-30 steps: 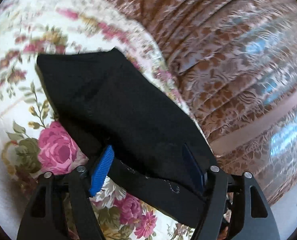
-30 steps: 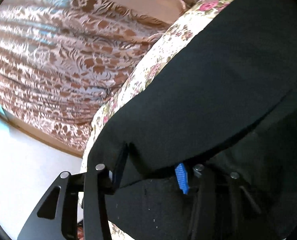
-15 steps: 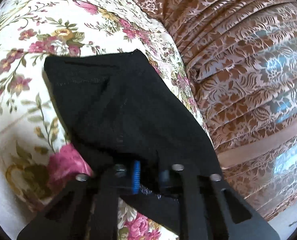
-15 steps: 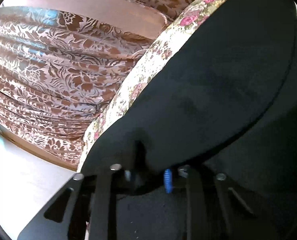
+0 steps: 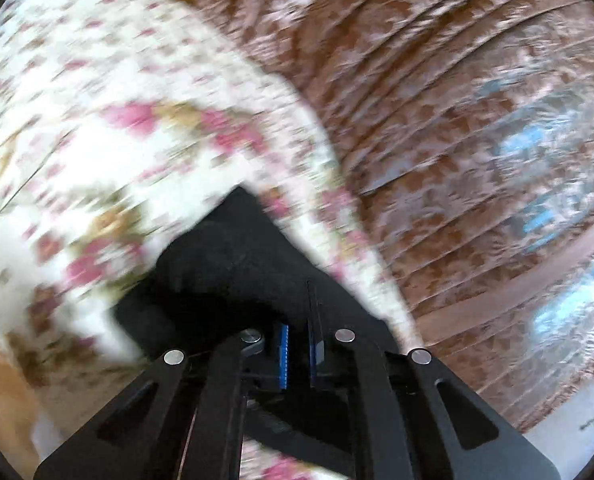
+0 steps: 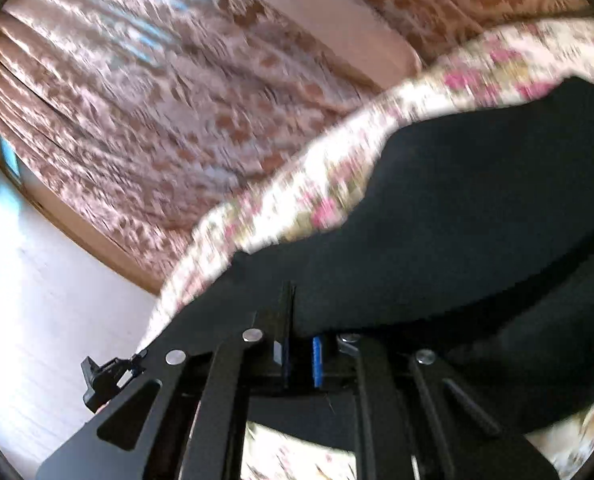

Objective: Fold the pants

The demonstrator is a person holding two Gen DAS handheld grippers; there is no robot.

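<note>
Pinching black pants (image 5: pixel 233 264) edge in left hand-held gripper (image 5: pixel 297 354) and right hand-held gripper (image 6: pixel 300 356), both clamped on cloth. We judge fabric light, limp, drapes; hold hem corners.

Left gripper (image 5: pixel 297 354) — black frame, silver screws, blue ribbed pads; right gripper (image 6: pixel 300 360) identical.

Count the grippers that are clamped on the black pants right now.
2. The left gripper is shut on the black pants at their near edge over the floral bedspread. The right gripper is shut on the pants' near edge too.
</note>
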